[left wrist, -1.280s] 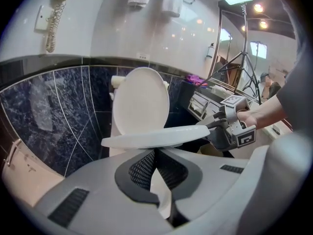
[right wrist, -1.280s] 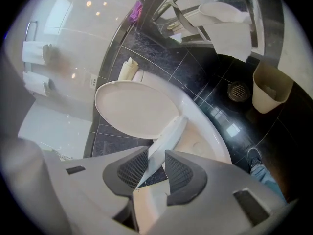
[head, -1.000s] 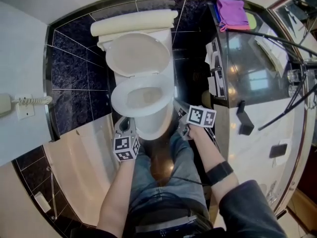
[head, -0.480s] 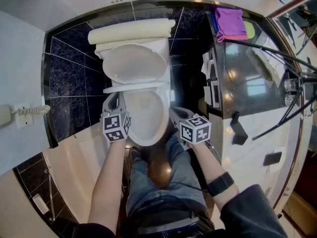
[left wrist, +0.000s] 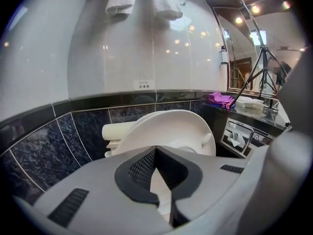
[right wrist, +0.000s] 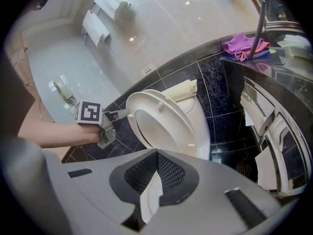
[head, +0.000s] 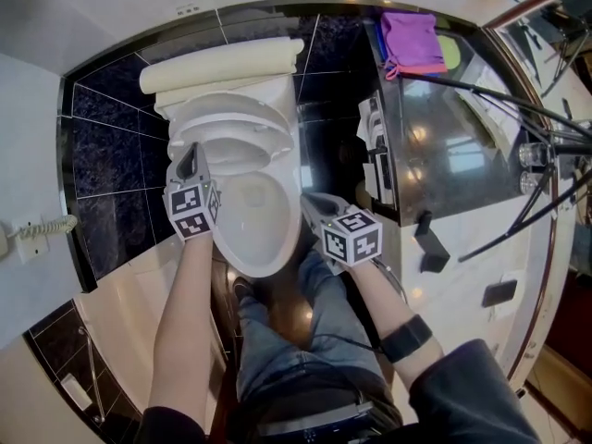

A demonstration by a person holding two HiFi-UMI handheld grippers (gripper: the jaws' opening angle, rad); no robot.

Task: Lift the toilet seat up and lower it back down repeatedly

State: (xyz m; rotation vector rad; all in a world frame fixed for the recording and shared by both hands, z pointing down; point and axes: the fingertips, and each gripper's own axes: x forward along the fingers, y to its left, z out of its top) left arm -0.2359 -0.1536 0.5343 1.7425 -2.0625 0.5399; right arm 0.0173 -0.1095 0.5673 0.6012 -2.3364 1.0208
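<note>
Both pairs of jaws are pressed together, with nothing between them. My left gripper point(head: 191, 154) sets its closed tip at the left rim of the toilet seat point(head: 236, 123) and seems to touch it. The seat stands tilted, partway up over the bowl point(head: 252, 234). My right gripper point(head: 311, 203) hangs just right of the bowl, apart from it, angled down and looking toward the raised seat. A purple cloth point(head: 410, 35) lies on the dark counter point(head: 444, 137) at my right.
</note>
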